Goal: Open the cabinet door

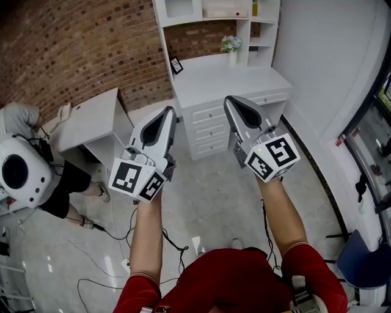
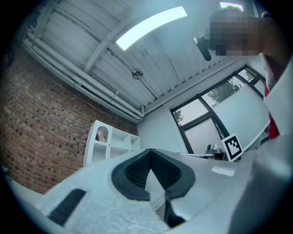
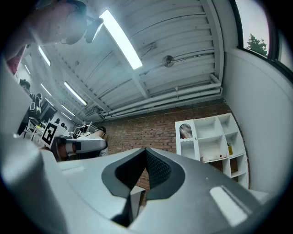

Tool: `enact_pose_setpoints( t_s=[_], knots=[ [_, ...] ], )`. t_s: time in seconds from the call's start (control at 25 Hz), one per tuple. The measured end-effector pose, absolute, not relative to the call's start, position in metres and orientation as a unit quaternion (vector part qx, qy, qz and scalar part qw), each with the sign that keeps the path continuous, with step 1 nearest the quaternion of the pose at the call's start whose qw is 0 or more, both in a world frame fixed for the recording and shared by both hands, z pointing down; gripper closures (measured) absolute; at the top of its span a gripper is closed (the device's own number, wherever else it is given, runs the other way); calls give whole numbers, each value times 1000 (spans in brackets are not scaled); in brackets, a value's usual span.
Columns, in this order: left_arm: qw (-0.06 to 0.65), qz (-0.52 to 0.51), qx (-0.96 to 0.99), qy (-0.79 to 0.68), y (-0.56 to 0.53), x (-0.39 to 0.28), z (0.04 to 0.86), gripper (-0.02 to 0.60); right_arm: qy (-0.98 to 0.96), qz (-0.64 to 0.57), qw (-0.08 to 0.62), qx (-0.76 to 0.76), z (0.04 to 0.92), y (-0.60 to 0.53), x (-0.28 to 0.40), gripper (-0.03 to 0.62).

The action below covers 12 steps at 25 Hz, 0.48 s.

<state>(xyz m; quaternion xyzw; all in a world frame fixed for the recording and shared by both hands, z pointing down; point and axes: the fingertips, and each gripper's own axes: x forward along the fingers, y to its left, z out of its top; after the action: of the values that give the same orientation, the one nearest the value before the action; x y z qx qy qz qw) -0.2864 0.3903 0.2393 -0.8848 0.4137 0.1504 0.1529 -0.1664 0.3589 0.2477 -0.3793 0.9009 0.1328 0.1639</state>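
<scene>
A white desk unit stands ahead against the brick wall, with a stack of drawers (image 1: pixel 209 129) under its top and a shelf hutch (image 1: pixel 208 12) above. I cannot tell from here which front is the cabinet door. My left gripper (image 1: pixel 166 114) and right gripper (image 1: pixel 234 103) are held side by side in the air, short of the desk and touching nothing. Both point upward, so the gripper views show mostly ceiling. The left gripper (image 2: pixel 151 154) has its jaws together with nothing between them. So does the right gripper (image 3: pixel 145 153). The hutch (image 2: pixel 110 141) (image 3: pixel 208 137) shows beyond each pair of jaws.
A small white side table (image 1: pixel 91 119) stands left of the desk. A person (image 1: pixel 30 174) crouches at the far left, beside it. Cables (image 1: pixel 116 235) trail over the grey floor. A vase of flowers (image 1: pixel 231 46) sits on the desk top. A white wall (image 1: pixel 330 67) runs along the right.
</scene>
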Motion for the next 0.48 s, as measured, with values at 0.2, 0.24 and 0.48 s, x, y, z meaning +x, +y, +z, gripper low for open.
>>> enact_pose_setpoints(
  t_s=[0.2, 0.24, 0.48],
  knots=[
    [151, 150, -887, 409, 395, -295, 243, 581, 906, 124, 176, -366, 249, 367, -178, 582],
    [151, 150, -888, 407, 396, -296, 244, 581, 905, 124, 176, -366, 249, 369, -180, 582],
    [147, 148, -897, 390, 408, -305, 252, 581, 901, 125, 167, -379, 253, 379, -191, 582]
  ],
)
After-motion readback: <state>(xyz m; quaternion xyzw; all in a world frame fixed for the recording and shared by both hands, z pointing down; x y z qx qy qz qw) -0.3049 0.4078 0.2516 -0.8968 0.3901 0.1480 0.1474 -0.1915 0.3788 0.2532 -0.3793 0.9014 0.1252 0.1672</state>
